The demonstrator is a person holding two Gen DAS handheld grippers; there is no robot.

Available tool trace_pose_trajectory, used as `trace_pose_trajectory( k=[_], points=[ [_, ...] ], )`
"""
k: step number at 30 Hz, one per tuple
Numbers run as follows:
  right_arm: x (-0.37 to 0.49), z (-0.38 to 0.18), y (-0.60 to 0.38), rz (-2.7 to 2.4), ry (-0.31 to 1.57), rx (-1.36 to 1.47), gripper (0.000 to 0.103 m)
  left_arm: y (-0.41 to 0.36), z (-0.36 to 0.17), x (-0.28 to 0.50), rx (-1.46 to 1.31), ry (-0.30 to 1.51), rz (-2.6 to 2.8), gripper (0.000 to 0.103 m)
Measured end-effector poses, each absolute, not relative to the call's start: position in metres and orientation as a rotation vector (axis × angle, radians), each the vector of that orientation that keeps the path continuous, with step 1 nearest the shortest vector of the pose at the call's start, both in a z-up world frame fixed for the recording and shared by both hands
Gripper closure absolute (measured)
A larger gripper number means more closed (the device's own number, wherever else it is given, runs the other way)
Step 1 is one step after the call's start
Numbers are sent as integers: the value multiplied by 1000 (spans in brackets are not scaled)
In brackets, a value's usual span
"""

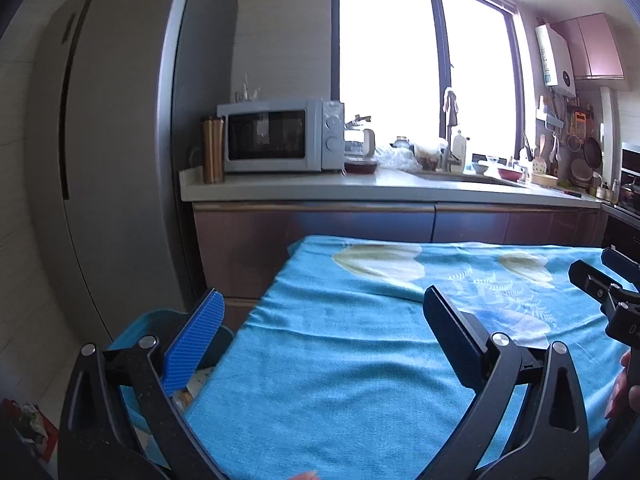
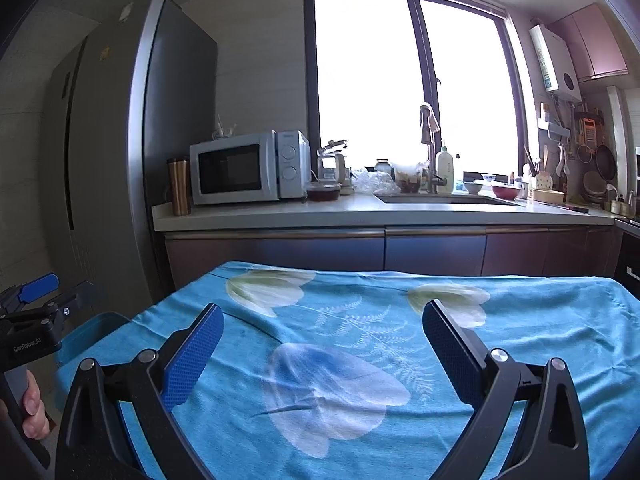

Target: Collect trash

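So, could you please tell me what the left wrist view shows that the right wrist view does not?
Only the left wrist view shows scraps inside the blue bin and crumpled litter on the floor. Only the right wrist view shows the sink basin. Both show the floral tablecloth, microwave and both hand-held grippers open: left, right.

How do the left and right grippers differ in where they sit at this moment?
The left gripper straddles the table's left edge, one finger over the teal bin; the right gripper has both fingers over the blue floral cloth. The left gripper reaches further forward, over the bin's near side, than the right appears to in the left view. Both are open and hold nothing.
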State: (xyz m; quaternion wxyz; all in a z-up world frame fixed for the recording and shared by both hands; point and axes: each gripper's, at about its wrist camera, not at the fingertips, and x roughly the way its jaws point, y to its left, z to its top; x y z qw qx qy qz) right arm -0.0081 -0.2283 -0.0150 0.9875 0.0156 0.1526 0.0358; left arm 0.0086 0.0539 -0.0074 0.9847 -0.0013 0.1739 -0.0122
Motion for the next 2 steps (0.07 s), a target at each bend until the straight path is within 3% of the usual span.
trace_pose_trajectory(
  k=[2],
  points=[
    [10, -23, -246, 18, 401, 20, 7, 51, -15, 30, -10, 435, -56, 5]
  ],
)
